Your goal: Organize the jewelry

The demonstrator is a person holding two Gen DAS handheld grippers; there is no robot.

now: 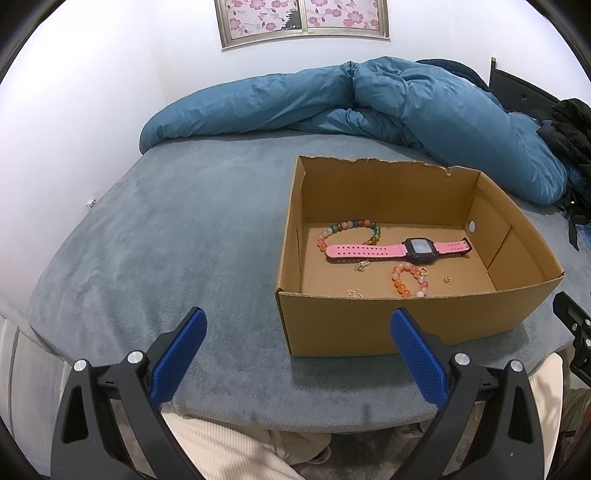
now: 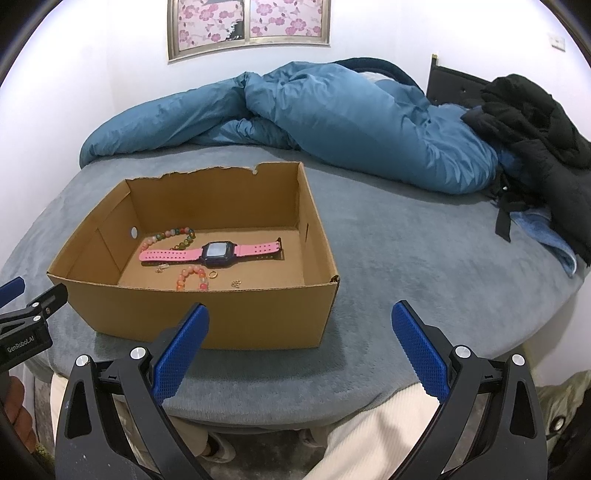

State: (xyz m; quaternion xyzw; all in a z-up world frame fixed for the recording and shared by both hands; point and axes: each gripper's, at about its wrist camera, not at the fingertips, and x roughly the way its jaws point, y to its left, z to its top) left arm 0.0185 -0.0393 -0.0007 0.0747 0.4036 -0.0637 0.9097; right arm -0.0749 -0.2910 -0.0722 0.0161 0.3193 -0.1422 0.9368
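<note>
We see a bed with a grey plush cover (image 1: pixel 166 236), a blue duvet (image 1: pixel 406 107) bunched along the wall side and black clothing (image 2: pixel 535 122) piled at the right end. A flower picture (image 1: pixel 301 18) hangs on the white wall above.

The open cardboard box (image 1: pixel 406 321) sits on the cover near the bed's front edge, back rim torn.

Both grippers hover short of the box, apart from it. Left gripper (image 1: pixel 297 321): blue pads spread wide, nothing between them. Right gripper (image 2: pixel 300 314): same, spread wide and empty.

All jewelry lies on the box floor:
- pink watch (image 1: pixel 399 251), flat, across the middle
- multicolour bead bracelet (image 1: pixel 347 230) behind it, partly under the strap
- pink-orange bead bracelet (image 1: pixel 408 280) in front of it
- gold ring (image 1: pixel 424 272) touching that bracelet
- small gold pieces (image 1: pixel 361 266) scattered near the front; too small to identify
</note>
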